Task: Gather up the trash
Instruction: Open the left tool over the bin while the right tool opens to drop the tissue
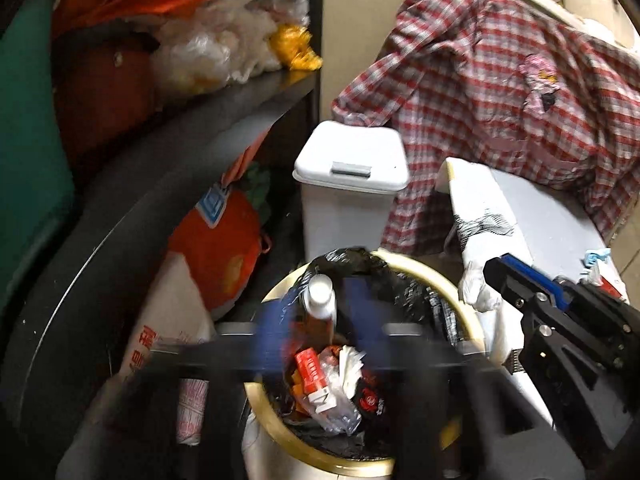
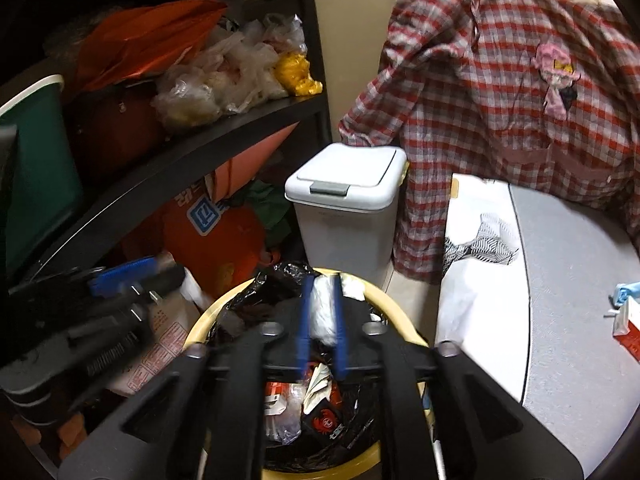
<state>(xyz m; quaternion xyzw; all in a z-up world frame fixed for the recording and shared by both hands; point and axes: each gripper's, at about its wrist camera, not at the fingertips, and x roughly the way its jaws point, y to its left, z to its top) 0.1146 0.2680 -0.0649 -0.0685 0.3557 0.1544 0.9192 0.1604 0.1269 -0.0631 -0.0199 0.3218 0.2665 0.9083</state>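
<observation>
A round yellow-rimmed bin [image 1: 276, 432] lined with crinkled black plastic holds wrappers, a red carton [image 1: 311, 372] and a white-capped bottle [image 1: 320, 300]. The left gripper [image 1: 316, 320] hovers above it, blurred blue fingers wide apart beside the bottle. The right gripper [image 2: 322, 332] has crumpled clear plastic [image 2: 322, 312] between narrowly parted fingers over the rim.

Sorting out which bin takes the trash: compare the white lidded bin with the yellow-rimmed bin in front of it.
The white lidded bin is boxy and closed, its contents hidden; the yellow-rimmed bin is round, open and lined with a black bag. The white one stands farther back by the plaid shirt; the yellow one, right below the grippers, shows wrappers inside. Both stand upright.
</observation>
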